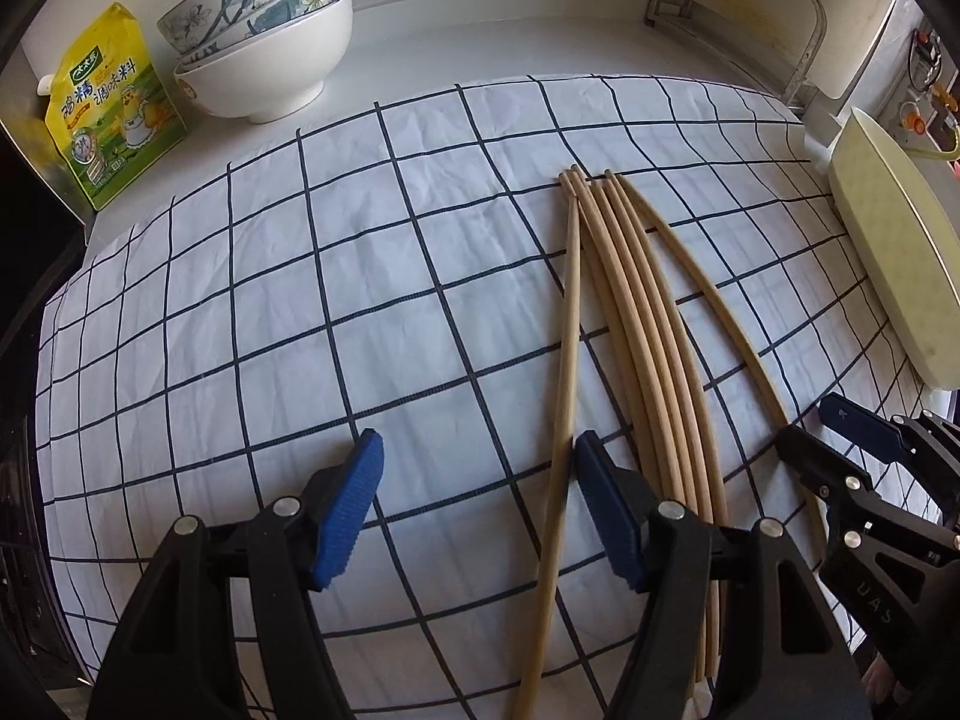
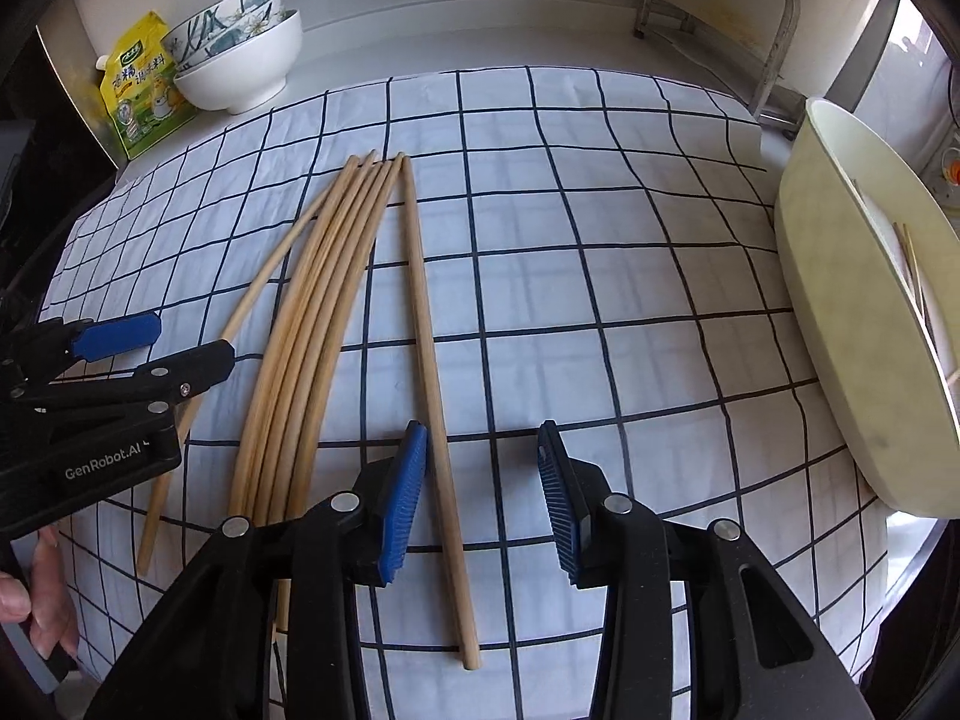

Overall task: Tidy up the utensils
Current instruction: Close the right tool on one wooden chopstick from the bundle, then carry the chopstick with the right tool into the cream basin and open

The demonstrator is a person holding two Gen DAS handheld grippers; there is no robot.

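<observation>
Several wooden chopsticks lie bunched on a white checked cloth, tips pointing away; they also show in the right wrist view. One chopstick lies apart at the bunch's left side and passes between my left gripper's fingers. My left gripper is open, low over the cloth. Another single chopstick lies at the bunch's right side, running between my right gripper's fingers beside the left pad. My right gripper is open and empty. A pale green oval tray at the right holds a few chopsticks.
Stacked bowls and a yellow-green seasoning pouch stand at the back left. A metal rack stands at the back right. The tray sits at the cloth's right edge. The right gripper shows in the left wrist view.
</observation>
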